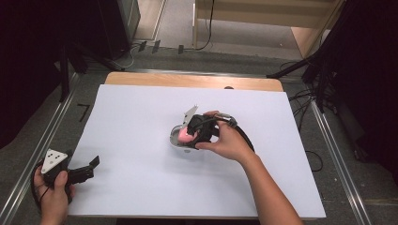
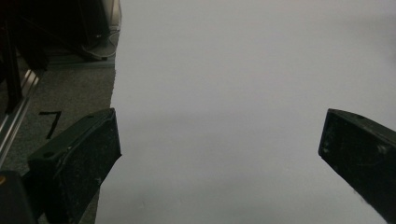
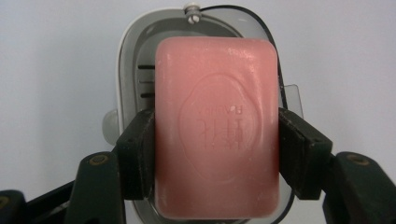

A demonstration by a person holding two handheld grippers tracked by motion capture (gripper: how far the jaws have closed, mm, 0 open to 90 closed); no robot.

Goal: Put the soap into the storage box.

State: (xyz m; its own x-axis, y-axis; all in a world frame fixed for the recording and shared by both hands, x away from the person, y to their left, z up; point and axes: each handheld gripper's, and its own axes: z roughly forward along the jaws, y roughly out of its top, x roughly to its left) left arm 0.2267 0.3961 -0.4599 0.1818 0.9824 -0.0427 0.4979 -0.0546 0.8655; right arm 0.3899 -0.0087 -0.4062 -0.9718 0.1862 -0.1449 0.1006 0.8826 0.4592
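A pink soap bar with an embossed oval stamp is clamped between the pads of my right gripper, directly over a grey soap dish with drain slots. In the high view the right gripper points down at the dish in the middle of the white sheet, and the soap shows as a pink patch under it. My left gripper rests at the sheet's near-left corner, open with nothing between its fingers.
The white sheet covers most of the wooden table. Metal rails run along both sides, with cables on the floor at the right. A black cable trails from the right gripper over the hand.
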